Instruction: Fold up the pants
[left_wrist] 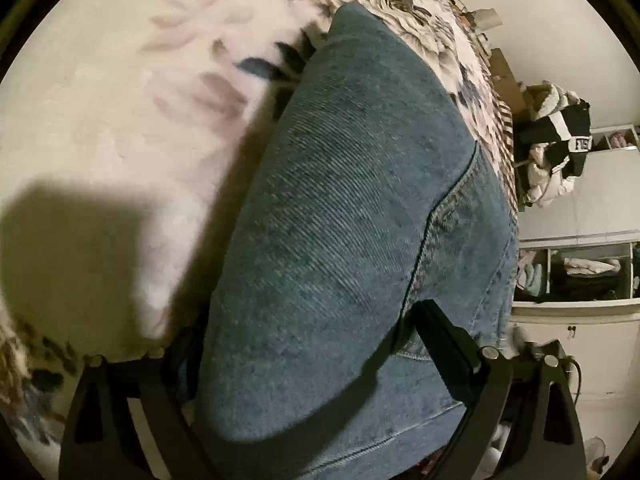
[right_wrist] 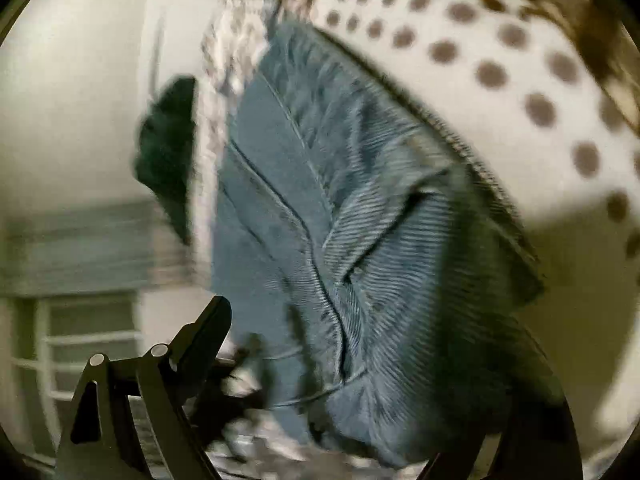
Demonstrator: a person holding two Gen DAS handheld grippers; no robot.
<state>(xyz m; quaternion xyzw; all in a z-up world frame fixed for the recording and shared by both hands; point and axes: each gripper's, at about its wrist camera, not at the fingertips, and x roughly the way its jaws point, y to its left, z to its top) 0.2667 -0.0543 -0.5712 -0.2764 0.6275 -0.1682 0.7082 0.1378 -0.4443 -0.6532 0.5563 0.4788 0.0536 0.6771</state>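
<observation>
The jeans lie on a bed covered by a floral blanket; the right wrist view shows a polka-dot cover on the far right side of them. In the left wrist view the denim runs from the near edge of the frame to the far side of the bed, with a stitched seam along its right side.

Handling: the denim is heavy for a garment, soft but with body, and not slippery. It holds a crease once laid flat. Doubled layers are thick, so they call for a wide jaw opening. Seams, hems and the waistband are the firmest places to take hold; a pinch in the middle of a panel will probably lift only the top layer.

Left gripper: it points steeply down at the bed. Denim fills the space between its jaws. The right finger lies against the cloth; the left one is hidden behind the fold, so whether the jaws are pressing on the fabric cannot be told.

Right gripper: it points down at a shallower angle. This view is blurred. Its jaws stand wide apart. The left finger is clear of the denim on the near left side, and the right finger is lost in shadow. Cloth lies between them, but nothing is gripped.

Judgement: the next fold requires a fresh grip on a seam or hem.
</observation>
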